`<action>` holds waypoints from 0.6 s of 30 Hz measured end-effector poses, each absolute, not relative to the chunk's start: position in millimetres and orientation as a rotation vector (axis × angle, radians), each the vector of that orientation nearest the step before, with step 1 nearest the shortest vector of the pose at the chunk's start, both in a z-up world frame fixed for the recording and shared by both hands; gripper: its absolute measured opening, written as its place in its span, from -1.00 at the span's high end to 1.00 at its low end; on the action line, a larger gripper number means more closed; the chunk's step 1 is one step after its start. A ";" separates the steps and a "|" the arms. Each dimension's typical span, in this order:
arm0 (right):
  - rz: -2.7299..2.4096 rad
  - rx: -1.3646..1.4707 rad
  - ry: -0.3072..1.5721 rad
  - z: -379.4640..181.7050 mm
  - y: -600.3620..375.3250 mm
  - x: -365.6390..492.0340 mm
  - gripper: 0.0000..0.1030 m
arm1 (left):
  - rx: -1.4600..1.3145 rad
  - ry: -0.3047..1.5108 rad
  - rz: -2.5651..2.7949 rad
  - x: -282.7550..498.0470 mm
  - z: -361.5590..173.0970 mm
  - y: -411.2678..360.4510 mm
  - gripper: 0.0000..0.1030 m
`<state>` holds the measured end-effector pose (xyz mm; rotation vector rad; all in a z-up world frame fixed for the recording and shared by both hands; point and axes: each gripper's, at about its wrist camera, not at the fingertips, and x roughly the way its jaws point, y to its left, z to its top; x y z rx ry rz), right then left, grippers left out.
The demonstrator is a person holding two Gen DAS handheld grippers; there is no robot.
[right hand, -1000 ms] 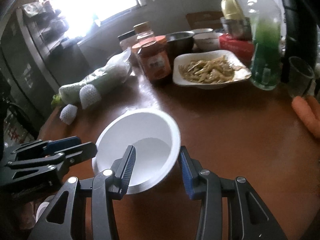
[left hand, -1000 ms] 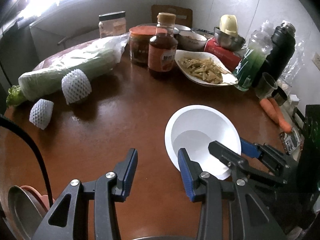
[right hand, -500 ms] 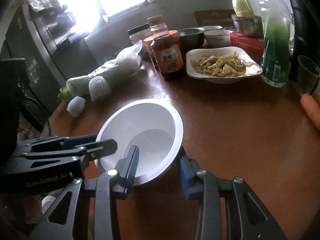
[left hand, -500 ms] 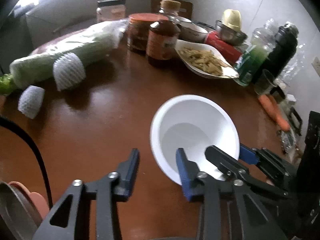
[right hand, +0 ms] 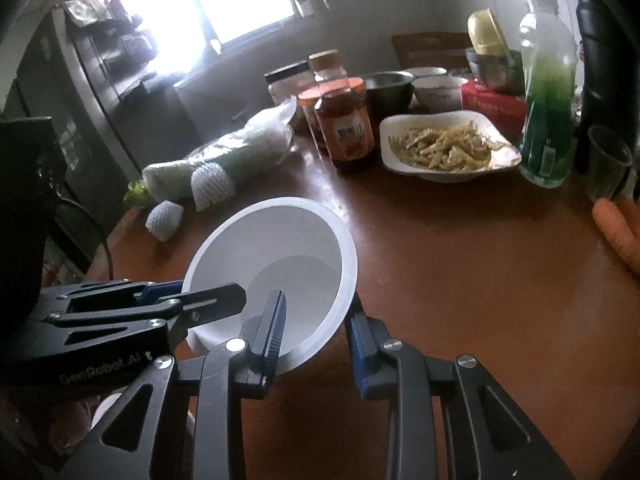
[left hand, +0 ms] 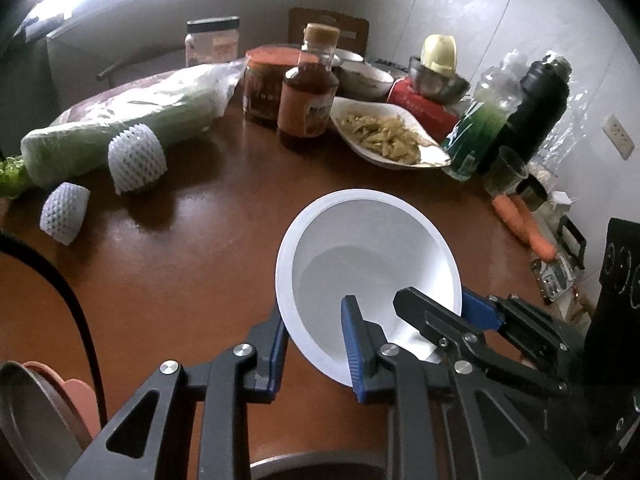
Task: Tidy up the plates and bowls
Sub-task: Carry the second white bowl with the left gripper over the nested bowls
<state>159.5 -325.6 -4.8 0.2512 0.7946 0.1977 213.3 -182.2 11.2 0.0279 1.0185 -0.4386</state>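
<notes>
A white bowl hangs tilted above the brown table, held at its near rim. My left gripper straddles the bowl's near-left rim, one finger inside and one outside; its jaws stand apart around the wall. My right gripper straddles the bowl at the other side of the rim in the same way. Each gripper shows in the other's view, the right one and the left one. Whether either pad presses the rim I cannot tell.
A white plate of food, sauce jars, a green bottle, a black flask, steel bowls, wrapped cabbage, foam nets and carrots crowd the table's far side. A metal lid lies near left.
The bowl has lifted and tilted more. My left gripper has moved right so that its fingers now straddle the bowl's rim; before, it was beside the bowl.
</notes>
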 end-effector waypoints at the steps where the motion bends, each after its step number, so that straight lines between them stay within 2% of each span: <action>1: 0.199 0.248 0.790 -2.4 -324.6 157.7 0.39 | 0.025 1.014 -0.438 211.8 13.0 -181.3 0.49; 18: 0.225 0.190 0.708 39.4 -293.8 117.6 0.39 | 0.007 0.915 -0.427 161.3 52.4 -149.6 0.50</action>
